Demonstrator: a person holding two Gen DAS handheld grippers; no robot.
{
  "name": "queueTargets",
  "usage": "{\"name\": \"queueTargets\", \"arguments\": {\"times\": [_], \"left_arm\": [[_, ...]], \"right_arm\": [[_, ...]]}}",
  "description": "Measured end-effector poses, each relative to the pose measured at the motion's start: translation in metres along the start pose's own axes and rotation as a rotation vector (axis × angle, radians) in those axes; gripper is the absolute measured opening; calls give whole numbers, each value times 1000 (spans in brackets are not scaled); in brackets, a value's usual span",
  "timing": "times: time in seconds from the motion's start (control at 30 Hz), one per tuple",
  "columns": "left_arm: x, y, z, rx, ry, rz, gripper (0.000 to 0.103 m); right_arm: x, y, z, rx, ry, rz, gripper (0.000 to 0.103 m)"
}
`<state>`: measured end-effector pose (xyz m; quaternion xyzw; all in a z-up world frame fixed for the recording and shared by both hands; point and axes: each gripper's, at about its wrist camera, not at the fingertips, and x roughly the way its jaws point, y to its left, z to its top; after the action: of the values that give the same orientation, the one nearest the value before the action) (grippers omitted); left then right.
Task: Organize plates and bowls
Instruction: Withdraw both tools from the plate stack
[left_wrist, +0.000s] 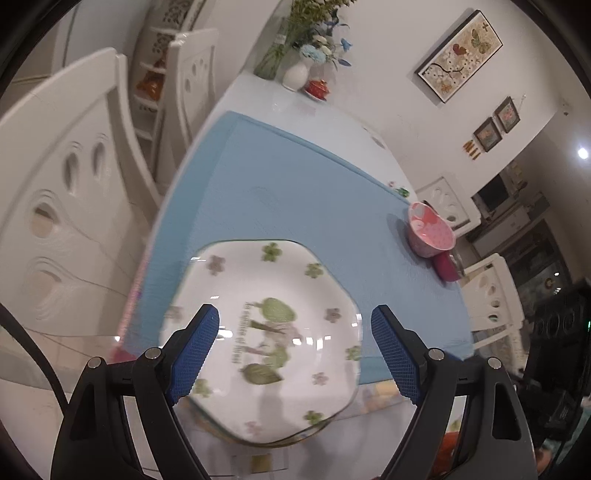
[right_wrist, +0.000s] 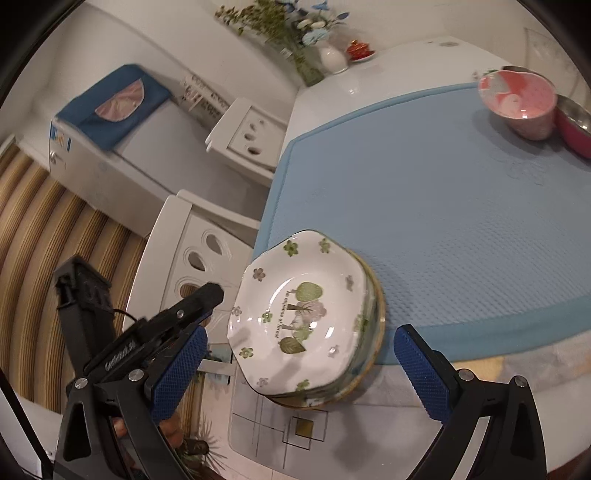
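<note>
Mat (right_wrist: 443, 221), blue, textured, over white table (right_wrist: 388, 77); white chairs (left_wrist: 66, 206) alongside, framed pictures (left_wrist: 460, 55) on wall. Plates (right_wrist: 303, 321) stacked at mat's near corner, partly overhanging its edge; print partly legible: "An expanse of forest". Pink bowl (right_wrist: 517, 103) at mat's far corner, touching magenta bowl (right_wrist: 576, 129). Flower vase (right_wrist: 332, 55) beyond mat. Left gripper (left_wrist: 295, 321) spread above plates, holding nothing. Right gripper (right_wrist: 299, 343) spread wide, empty.

On the blue mat (right_wrist: 443, 206) sit one stack of floral plates (right_wrist: 306, 325), its number unclear, one pink bowl (right_wrist: 517, 103) and one magenta bowl (right_wrist: 576, 129) beside it.
</note>
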<state>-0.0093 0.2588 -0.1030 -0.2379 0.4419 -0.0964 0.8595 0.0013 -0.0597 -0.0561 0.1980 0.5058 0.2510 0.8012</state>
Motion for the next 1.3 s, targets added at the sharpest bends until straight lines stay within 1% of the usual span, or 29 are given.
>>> {"name": "queueTargets", "arguments": {"times": [0.07, 0.13, 0.23, 0.33, 0.43, 0.5, 0.6, 0.63, 0.67, 0.77, 0.87, 0.97, 1.03, 1.07, 1.17, 1.3], "left_arm": [[6, -9, 0, 16, 10, -39, 83], [11, -21, 0, 47, 25, -61, 84], [17, -44, 0, 108, 41, -79, 87], [21, -66, 2, 168, 56, -91, 87], [27, -81, 4, 201, 77, -112, 92], [33, -95, 4, 225, 108, -135, 92], [39, -115, 2, 264, 119, -136, 94], [42, -120, 2, 270, 122, -135, 97], [44, -124, 3, 271, 121, -130, 103], [48, -135, 6, 263, 56, -80, 103], [56, -146, 10, 259, 55, -51, 102], [61, -159, 14, 270, 45, 4, 102], [63, -167, 15, 285, 38, 36, 103], [64, -172, 16, 295, 37, 57, 103], [69, -183, 17, 315, 37, 97, 103], [79, -196, 15, 312, 48, 133, 103]], "right_arm": [[-9, -6, -2, 13, -16, -15, 101], [-19, -16, -2, 40, -33, -23, 101], [-32, -31, -1, 92, -70, -22, 101], [-45, -44, 5, 127, -107, -18, 101], [-57, -52, 15, 139, -137, -21, 101], [-65, -56, 25, 129, -159, -48, 101], [-75, -64, 41, 118, -191, -79, 101], [-79, -67, 47, 121, -199, -79, 101], [-83, -70, 52, 124, -207, -77, 101], [-93, -77, 66, 114, -228, -84, 101], [-101, -86, 78, 86, -236, -88, 101], [-107, -97, 86, 76, -246, -68, 101], [-111, -107, 93, 83, -248, -39, 101], [-113, -116, 96, 105, -248, -7, 101], [-119, -134, 100, 150, -254, 55, 101], [-131, -151, 105, 165, -275, 72, 101]]}}
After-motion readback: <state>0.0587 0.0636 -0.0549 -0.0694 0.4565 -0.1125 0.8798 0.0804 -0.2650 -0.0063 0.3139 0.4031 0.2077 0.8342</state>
